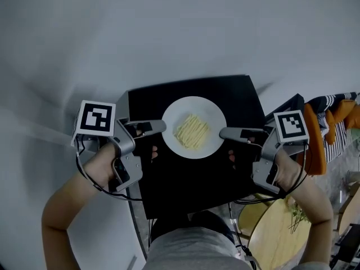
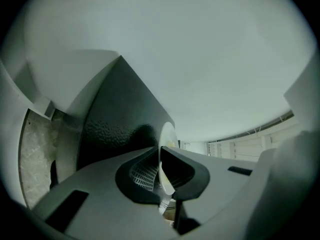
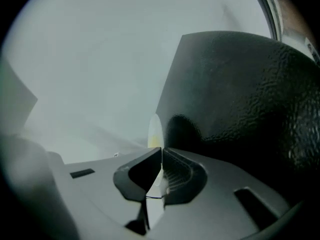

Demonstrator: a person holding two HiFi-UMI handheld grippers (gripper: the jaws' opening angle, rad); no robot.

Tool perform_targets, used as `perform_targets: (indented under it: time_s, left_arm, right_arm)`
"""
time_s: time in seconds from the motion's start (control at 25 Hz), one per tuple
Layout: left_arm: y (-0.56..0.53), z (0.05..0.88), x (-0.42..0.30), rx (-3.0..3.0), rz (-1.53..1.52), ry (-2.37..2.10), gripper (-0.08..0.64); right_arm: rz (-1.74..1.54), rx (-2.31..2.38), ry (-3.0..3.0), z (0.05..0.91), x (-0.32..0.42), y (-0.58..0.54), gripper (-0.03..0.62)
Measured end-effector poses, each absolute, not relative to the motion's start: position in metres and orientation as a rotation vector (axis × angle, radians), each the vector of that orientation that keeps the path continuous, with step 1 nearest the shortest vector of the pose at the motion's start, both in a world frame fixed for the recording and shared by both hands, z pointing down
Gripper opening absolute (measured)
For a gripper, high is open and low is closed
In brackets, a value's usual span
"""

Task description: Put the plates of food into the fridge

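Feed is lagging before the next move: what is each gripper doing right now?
Left gripper: closed on the left rim of the plate of food.
Right gripper: closed on the plate's right rim.

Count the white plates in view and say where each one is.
1. The white plate is over the black surface, its left rim clamped by the left gripper and its right rim by the right gripper. More may be out of view.
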State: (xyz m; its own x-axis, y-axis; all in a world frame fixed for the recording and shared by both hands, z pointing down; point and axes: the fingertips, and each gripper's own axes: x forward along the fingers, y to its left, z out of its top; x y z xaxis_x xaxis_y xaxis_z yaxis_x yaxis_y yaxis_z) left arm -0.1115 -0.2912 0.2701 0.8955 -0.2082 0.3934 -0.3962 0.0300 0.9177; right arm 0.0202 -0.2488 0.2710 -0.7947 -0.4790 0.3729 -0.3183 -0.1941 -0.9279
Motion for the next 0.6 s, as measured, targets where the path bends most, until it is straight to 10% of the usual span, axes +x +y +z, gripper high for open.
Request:
perform_targets:
  time_s: [0.6]
  left_arm:
    - [-0.2932,0.2711,-0.1092,1.6,0.117,-0.454,0.023]
  right_arm:
    - [-2.005,-0.962,1.963,0.2663,0.0237,-0.2512,0.018]
